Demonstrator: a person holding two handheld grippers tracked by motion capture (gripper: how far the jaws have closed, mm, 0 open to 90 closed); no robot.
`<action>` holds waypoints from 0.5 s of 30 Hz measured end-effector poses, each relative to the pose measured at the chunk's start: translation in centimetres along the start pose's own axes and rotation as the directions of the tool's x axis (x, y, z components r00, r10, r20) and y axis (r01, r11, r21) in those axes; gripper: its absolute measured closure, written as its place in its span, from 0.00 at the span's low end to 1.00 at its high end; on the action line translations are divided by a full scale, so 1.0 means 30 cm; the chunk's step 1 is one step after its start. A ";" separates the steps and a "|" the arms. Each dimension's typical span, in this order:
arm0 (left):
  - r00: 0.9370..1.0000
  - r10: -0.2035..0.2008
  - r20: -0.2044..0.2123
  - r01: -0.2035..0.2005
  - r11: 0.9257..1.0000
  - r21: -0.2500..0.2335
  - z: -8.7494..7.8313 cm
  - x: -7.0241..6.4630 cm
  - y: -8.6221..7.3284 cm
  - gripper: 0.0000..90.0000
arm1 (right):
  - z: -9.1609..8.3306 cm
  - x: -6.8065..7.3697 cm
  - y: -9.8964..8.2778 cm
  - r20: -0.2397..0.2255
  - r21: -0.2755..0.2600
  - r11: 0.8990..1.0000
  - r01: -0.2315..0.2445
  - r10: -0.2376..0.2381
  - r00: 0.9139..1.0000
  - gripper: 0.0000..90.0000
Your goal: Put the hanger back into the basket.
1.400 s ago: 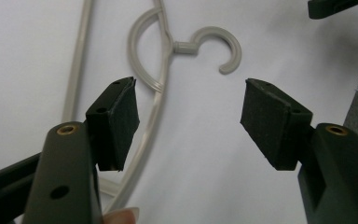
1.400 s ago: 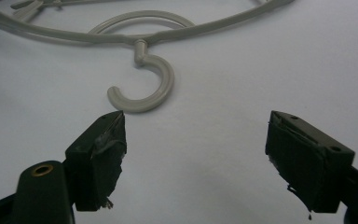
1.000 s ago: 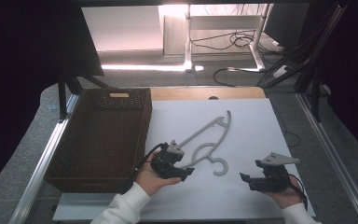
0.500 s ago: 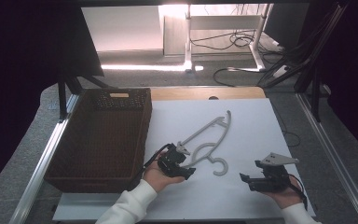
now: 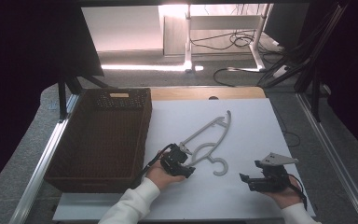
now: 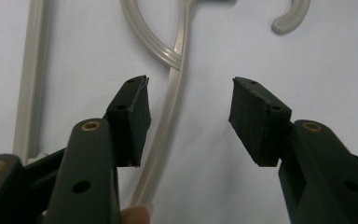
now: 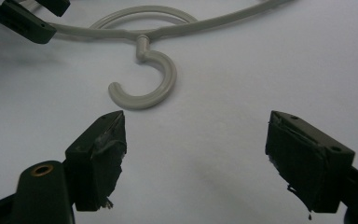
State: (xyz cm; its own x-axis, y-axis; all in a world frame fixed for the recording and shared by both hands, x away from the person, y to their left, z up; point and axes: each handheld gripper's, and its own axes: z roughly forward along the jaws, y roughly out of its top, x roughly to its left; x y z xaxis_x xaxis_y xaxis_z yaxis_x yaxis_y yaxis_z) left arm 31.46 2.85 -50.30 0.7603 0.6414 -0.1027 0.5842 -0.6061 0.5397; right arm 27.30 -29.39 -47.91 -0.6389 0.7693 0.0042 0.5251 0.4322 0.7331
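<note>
A pale grey plastic clothes hanger (image 5: 204, 132) lies flat on the white table sheet, its hook (image 5: 220, 167) pointing toward me. My left gripper (image 5: 189, 158) is low over the hanger's near-left end. In the left gripper view the hanger's thin bar (image 6: 168, 126) runs between the jaws of my left gripper (image 6: 189, 116), close beside the left pad (image 6: 133, 119). These jaws have just been closing but stand apart, not pressing. My right gripper (image 5: 246, 181) rests open at the front right. Nothing is between the pads of my right gripper (image 7: 196, 154), and the hook (image 7: 170, 77) lies just beyond them.
A dark brown wicker basket (image 5: 142, 140) stands at the left edge of the white sheet (image 5: 251, 135), right beside my left hand. Metal rails run along both table sides. Cables lie on the floor beyond the far edge.
My left hand has shifted slightly right and down onto the hanger's end, and its jaws have narrowed around the bar. The right gripper and the hanger have not moved.
</note>
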 end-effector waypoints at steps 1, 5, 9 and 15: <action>1.000 -0.009 0.006 0.009 1.000 0.003 0.008 0.007 -0.001 0.54 | 0.000 0.000 0.000 0.000 0.000 1.000 0.001 -0.001 1.000 0.23; 1.000 -0.016 0.001 0.016 1.000 0.014 0.021 0.014 -0.004 0.57 | 0.000 -0.001 -0.001 0.000 0.001 1.000 0.000 0.000 1.000 0.23; 1.000 -0.017 0.002 0.017 1.000 0.023 0.031 0.016 -0.006 0.59 | 0.001 -0.002 -0.001 -0.001 0.002 1.000 0.001 -0.001 1.000 0.23; 1.000 -0.008 0.000 0.008 0.999 0.036 0.044 0.017 -0.005 0.66 | 0.001 0.001 0.002 -0.004 0.002 1.000 0.008 -0.008 1.000 0.23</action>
State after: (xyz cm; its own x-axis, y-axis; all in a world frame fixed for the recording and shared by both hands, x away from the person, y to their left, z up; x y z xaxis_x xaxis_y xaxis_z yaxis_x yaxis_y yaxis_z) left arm 32.14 2.66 -51.55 0.7556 0.6462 -0.1071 0.6003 -0.6177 0.5080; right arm 27.33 -29.33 -47.89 -0.6449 0.7643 0.0010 0.5213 0.4388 0.7319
